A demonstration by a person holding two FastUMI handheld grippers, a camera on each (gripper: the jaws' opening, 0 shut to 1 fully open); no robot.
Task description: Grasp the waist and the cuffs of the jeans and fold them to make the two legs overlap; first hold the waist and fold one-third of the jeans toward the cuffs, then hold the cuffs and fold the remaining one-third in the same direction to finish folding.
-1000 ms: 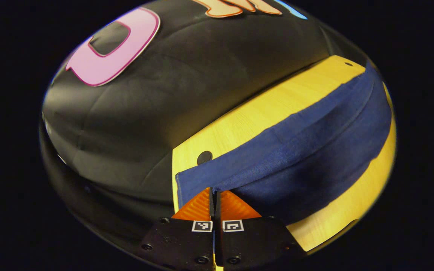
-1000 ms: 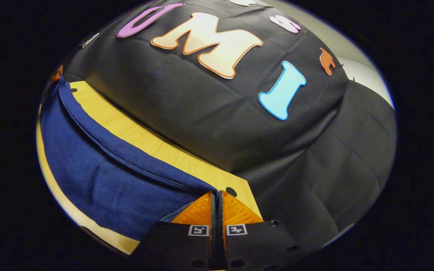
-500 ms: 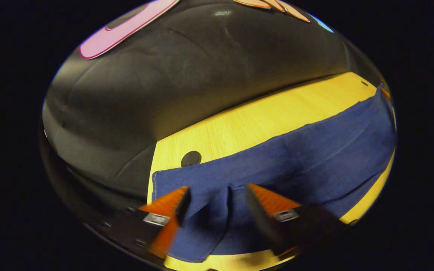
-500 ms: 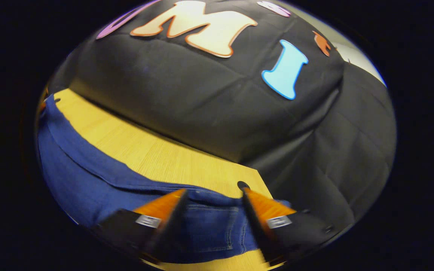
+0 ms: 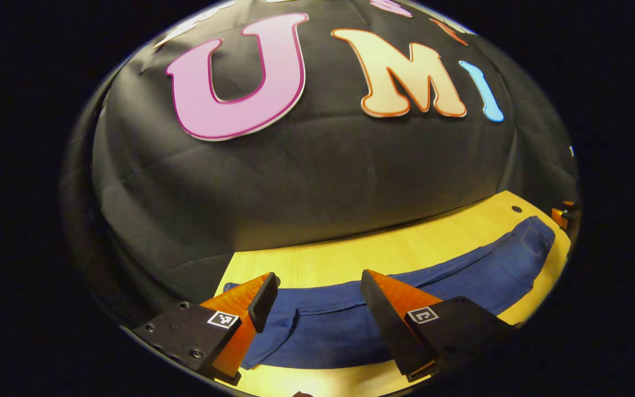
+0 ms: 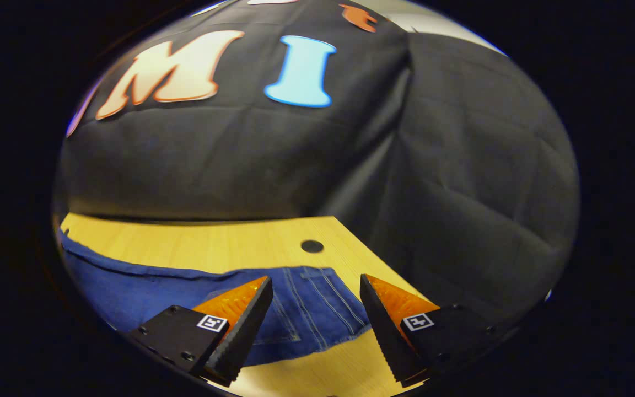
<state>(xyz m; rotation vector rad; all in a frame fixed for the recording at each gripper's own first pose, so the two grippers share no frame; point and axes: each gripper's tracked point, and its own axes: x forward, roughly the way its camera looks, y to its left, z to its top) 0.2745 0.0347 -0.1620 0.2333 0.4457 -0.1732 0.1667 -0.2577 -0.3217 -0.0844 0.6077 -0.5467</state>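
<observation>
Black cloth hangs behind a pale wooden worktop [image 5: 350, 259], and on that worktop the jeans [image 5: 383, 314] lie flat as a long blue band running side to side along its front half. Every place below I give relative to the jeans.

My left gripper [image 5: 317, 303] hovers just above one end of the jeans with its jaws spread wide and holding nothing; the fabric shows plainly in the gap between them. That end has a folded edge and a small flap near the corner. My right gripper [image 6: 315, 309] hovers over the other end, jaws likewise wide apart and empty, above stitched seams [image 6: 317, 306] that look like pocket or waist stitching (so I take this for the waist end, though I cannot be sure). A dark round hole [image 6: 312, 246] sits in the worktop just beyond that end.

I judge the legs are already laid one over the other, since the band looks narrow and doubled, and the thirds fold is the step in hand. To do it well I should bring the jaws down on both corners of the waist end, take all layers together rather than the top one alone, and close firmly before lifting. Then lift low, carry the edge straight along the band toward the cuffs, keep both corners level so the fold lands square, and release only once the cloth lies flat
</observation>
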